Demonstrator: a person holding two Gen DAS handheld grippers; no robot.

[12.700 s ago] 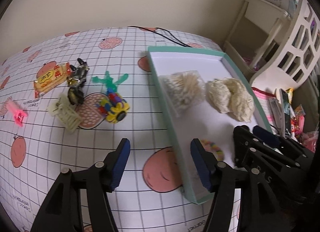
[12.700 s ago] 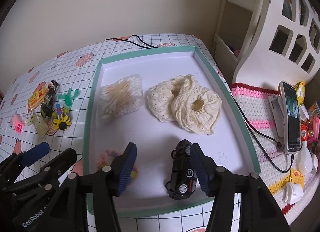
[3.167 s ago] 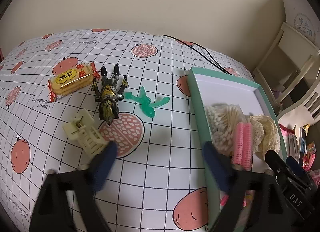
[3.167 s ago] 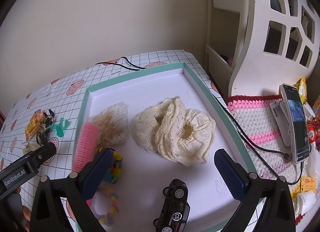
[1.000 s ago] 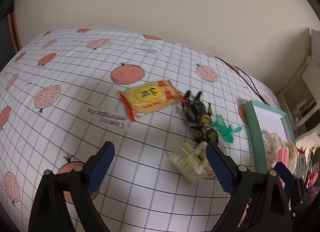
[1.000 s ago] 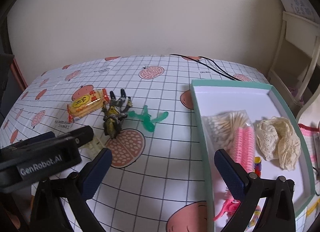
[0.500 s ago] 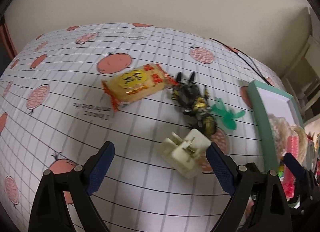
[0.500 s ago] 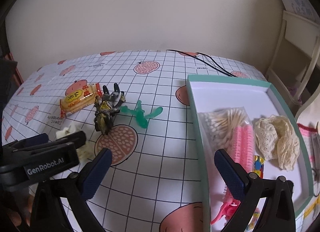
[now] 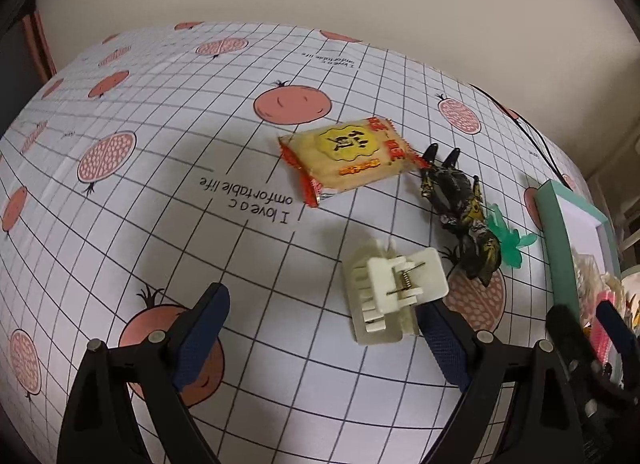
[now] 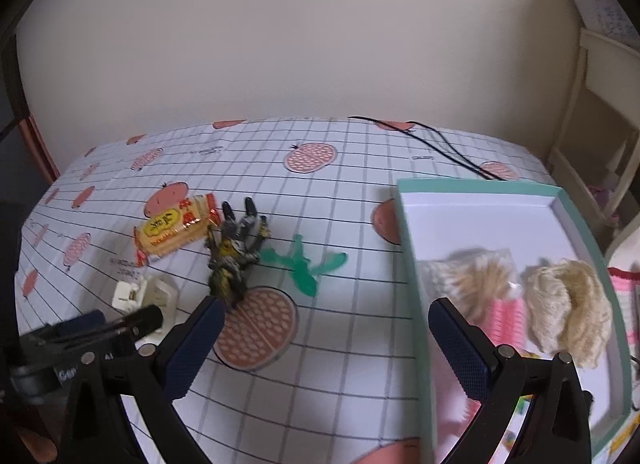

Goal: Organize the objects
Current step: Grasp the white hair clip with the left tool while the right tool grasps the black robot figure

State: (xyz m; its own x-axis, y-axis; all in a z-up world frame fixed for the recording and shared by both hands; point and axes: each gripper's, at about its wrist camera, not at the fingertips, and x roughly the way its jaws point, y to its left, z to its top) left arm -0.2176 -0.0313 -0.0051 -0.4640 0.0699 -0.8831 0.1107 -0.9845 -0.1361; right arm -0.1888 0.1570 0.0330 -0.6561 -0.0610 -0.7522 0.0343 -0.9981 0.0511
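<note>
Left gripper (image 9: 320, 328) fingers spread, empty, above cream hair claw clip (image 9: 394, 290) on counter (image 9: 160, 191), clip beside right finger. Needed: shift right, straddle clip body, avoid robot figure (image 9: 460, 219).

both tools are matte black plastic tongs: the left gripper (image 9: 322, 334) and the right gripper (image 10: 326, 348) each have two angular arms tipped with dark blue textured pads (image 9: 200, 338), silver round screws (image 9: 157, 337) behind the pads, and partial white lettering (image 10: 66, 374) on the left body.
</note>
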